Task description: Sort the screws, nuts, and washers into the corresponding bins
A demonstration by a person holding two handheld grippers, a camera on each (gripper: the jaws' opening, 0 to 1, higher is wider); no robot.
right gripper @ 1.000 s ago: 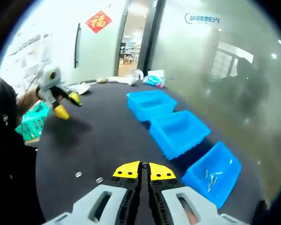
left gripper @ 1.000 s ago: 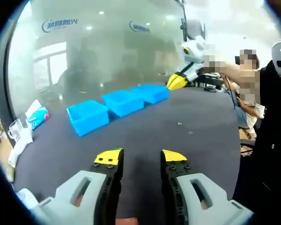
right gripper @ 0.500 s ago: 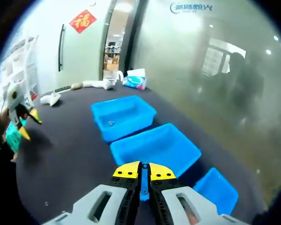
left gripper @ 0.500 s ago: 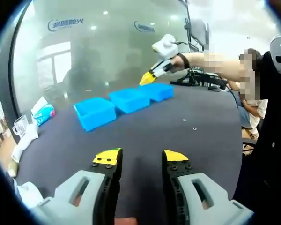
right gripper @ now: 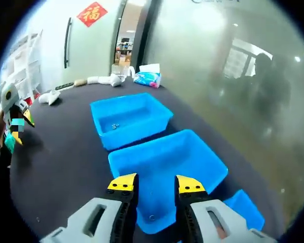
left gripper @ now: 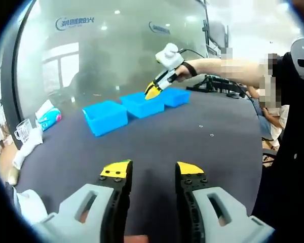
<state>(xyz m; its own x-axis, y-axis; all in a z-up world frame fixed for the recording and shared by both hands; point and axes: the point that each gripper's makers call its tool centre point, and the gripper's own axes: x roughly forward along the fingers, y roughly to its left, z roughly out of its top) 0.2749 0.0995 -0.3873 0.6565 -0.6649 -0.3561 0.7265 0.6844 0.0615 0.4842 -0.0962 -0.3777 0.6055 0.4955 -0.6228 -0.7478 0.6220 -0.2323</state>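
On dark table (right gripper: 66,167), 3 blue bins (right gripper: 167,167)

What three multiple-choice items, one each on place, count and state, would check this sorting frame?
1. Over which bin does the right gripper hover?
A. the middle blue bin
B. the bin nearest the tissue pack
C. none of them

2. How many blue bins stand in a row on the dark table?
A. two
B. three
C. five

3. How do the right gripper's jaws stand?
A. shut on a screw
B. shut and empty
C. open

Answers:
1 A: in the right gripper view its yellow tips sit over the middle blue bin, with the far bin beyond.
2 B: the left gripper view shows three bins side by side.
3 C: a clear gap shows between the tips.
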